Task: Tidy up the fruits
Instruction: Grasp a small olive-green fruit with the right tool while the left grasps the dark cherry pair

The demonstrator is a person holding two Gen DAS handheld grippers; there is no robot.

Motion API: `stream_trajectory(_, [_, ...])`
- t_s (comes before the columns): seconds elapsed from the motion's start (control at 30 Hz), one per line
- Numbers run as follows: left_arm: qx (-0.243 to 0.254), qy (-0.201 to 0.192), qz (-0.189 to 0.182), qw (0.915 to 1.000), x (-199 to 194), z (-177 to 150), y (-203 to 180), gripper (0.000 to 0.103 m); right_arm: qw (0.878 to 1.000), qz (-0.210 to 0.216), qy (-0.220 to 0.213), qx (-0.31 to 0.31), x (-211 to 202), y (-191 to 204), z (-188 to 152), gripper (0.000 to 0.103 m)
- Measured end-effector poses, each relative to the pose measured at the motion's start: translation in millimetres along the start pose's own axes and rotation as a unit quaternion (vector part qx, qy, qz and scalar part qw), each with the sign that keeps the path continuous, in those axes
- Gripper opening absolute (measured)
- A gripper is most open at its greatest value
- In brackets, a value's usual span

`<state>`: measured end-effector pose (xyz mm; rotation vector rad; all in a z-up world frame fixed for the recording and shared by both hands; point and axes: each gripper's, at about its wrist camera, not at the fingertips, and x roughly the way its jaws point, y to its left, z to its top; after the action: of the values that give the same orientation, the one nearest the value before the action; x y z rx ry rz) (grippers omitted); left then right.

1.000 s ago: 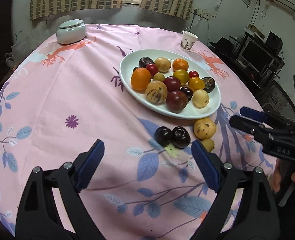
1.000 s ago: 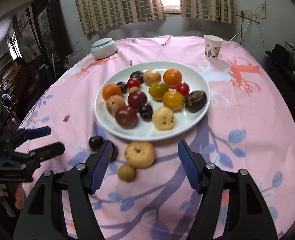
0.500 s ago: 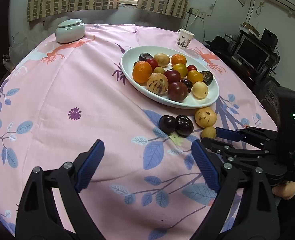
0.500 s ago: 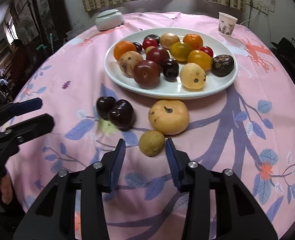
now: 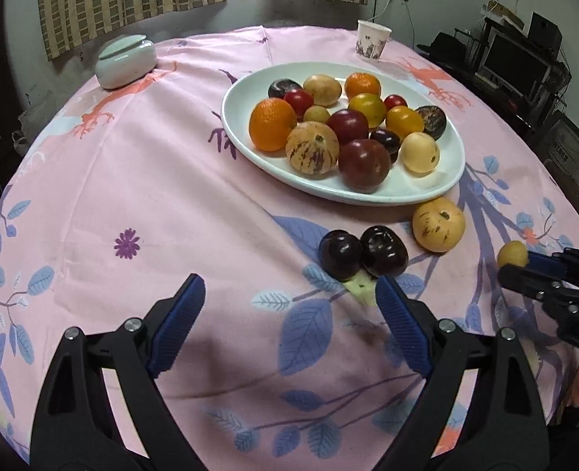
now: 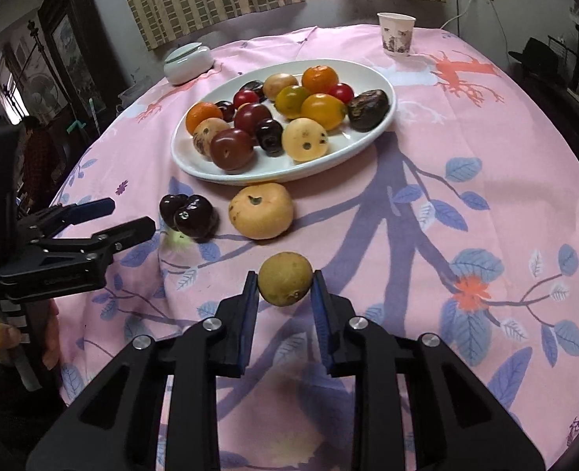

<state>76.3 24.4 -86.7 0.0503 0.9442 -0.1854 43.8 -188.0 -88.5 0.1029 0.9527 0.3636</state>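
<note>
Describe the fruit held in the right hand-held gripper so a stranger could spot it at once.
Start at the white oval plate of fruit on the pink tablecloth. In front of it lie two dark plums and a big tan fruit; nearer still, the right hand-held gripper clamps a small yellow-green round fruit, the only fruit lifted and gripped.

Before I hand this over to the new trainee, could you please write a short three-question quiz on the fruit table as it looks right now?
1. True or false: the right gripper is shut on the small yellow-green fruit.
2. How many fruits lie on the tablecloth outside the white plate, ungripped?
A) one B) three C) five
3. Fill in: the left gripper is ____, its fingers nearest the two dark plums.

Key
1. True.
2. B: two dark plums and the large tan fruit.
3. Open.
</note>
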Motion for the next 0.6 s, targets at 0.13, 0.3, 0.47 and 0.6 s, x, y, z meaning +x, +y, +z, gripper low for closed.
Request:
stream_trajectory(0.13, [0.003, 0.009, 0.02, 0.9998, 15, 4, -2, 0.085, 1.0, 0.009, -0.006, 0.017, -7, -16, -2, 0.027])
stream_trajectory(0.3, [0.007, -0.009, -0.015, 0.9998, 21, 16, -3, 0.07, 0.999, 0.033, -0.003, 0.03, -5, -23, -3, 0.027])
stream_trajectory(0.47, [0.006, -0.014, -0.034, 0.9993, 27, 24, -4, 0.066, 0.998, 0.047, 0.007, 0.033, -2, -21, -4, 0.028])
stream_trajectory(0.6, [0.003, -0.002, -0.046, 0.9989, 32, 27, -6, 0.057, 0.998, 0.047, 0.008, 0.034, -1, -20, -4, 0.028])
